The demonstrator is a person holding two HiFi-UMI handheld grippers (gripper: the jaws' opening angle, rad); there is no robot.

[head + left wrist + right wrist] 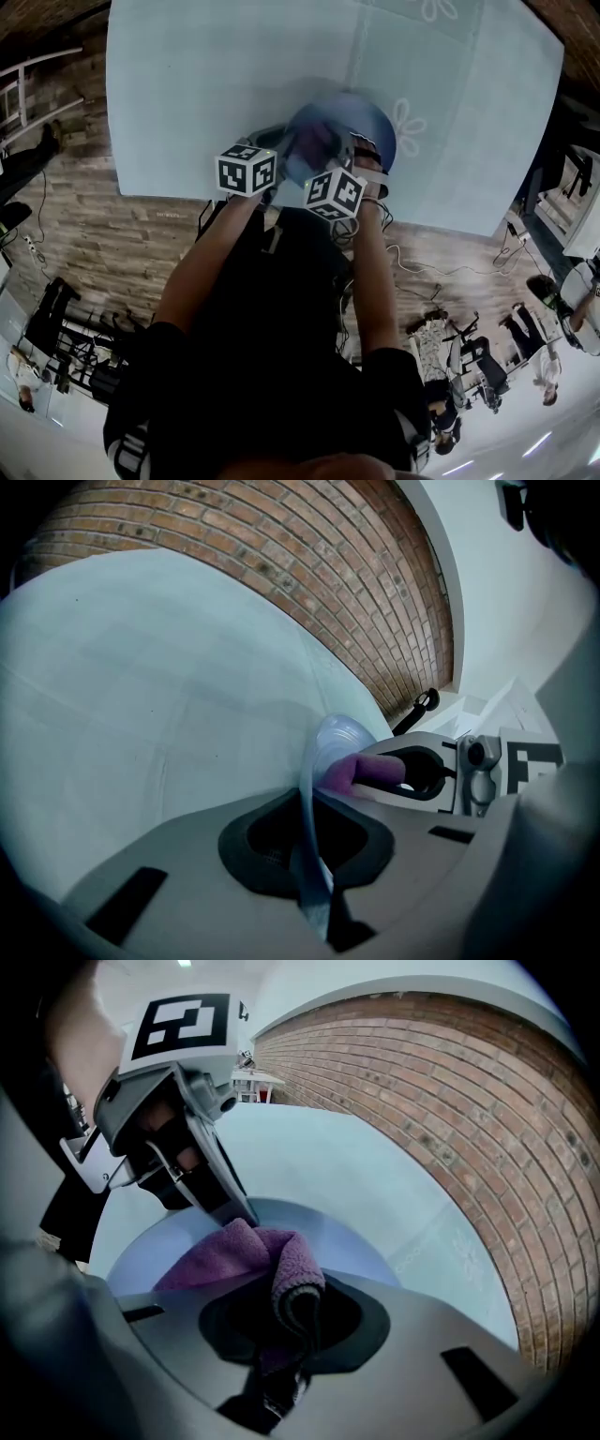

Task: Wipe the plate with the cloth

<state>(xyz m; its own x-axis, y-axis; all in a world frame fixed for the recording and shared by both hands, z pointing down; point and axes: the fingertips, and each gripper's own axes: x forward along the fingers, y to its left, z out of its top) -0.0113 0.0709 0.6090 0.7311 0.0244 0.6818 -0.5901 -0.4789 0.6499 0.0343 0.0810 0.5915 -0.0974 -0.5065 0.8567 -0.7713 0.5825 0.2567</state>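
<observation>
A blue plate [361,122] is held tilted above the table with its rim clamped in my left gripper [309,844], which is shut on it. In the left gripper view the plate [334,745] shows almost edge-on. My right gripper [298,1321] is shut on a folded purple cloth [246,1252], and the cloth lies against the plate's face [347,1246]. The left gripper's fingers [225,1199] meet the plate's rim just beyond the cloth. From the head view the cloth [317,145] shows as a blurred purple patch between the two marker cubes.
The table carries a pale blue tablecloth [206,84] with flower prints. A brick-patterned floor [103,244] lies around it. Chairs, cables and other people stand off to the sides, away from the table.
</observation>
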